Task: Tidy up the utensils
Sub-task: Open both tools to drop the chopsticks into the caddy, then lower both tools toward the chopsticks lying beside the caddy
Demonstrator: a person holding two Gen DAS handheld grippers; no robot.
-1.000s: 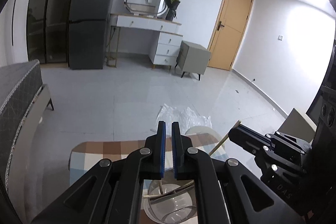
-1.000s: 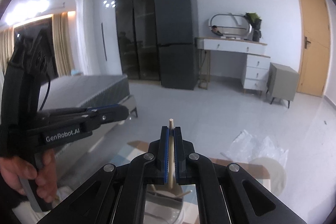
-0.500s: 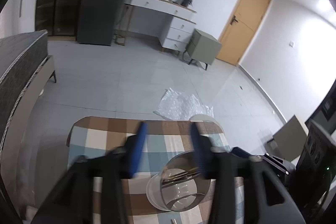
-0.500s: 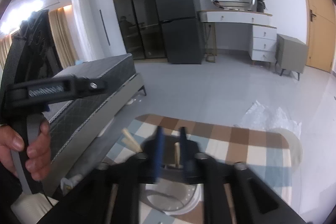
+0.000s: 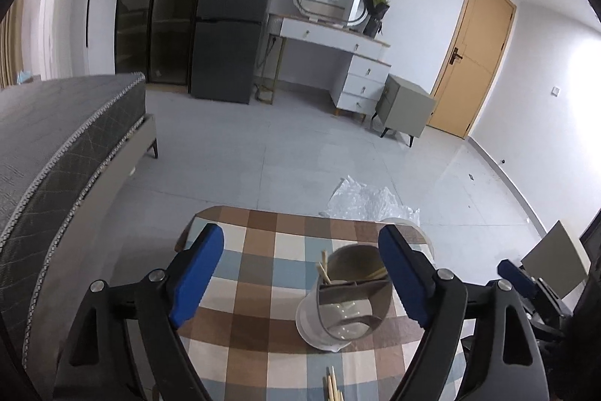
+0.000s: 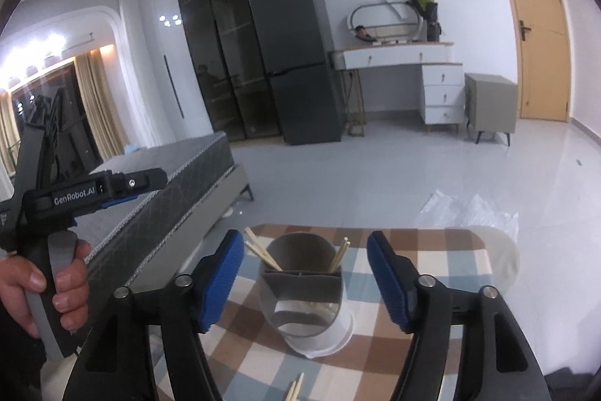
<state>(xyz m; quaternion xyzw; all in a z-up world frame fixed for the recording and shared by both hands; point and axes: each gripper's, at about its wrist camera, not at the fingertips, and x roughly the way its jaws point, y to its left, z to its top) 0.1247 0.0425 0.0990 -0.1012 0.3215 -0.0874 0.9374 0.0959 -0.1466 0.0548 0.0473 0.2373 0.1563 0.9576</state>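
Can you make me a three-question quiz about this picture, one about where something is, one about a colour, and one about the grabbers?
1. Where are the standing chopsticks?
A. on the floor
B. in the holder
C. on the bed

2. What colour are the right gripper pads?
A. blue
B. red
C. yellow

3. How do the left gripper jaws stand?
A. shut on a chopstick
B. shut on nothing
C. open and empty

Answers:
1 B, their tips poke out above its rim.
2 A, both pads show blue.
3 C, the jaws have just been opening and stand wide apart, touching nothing, the holder showing between them.
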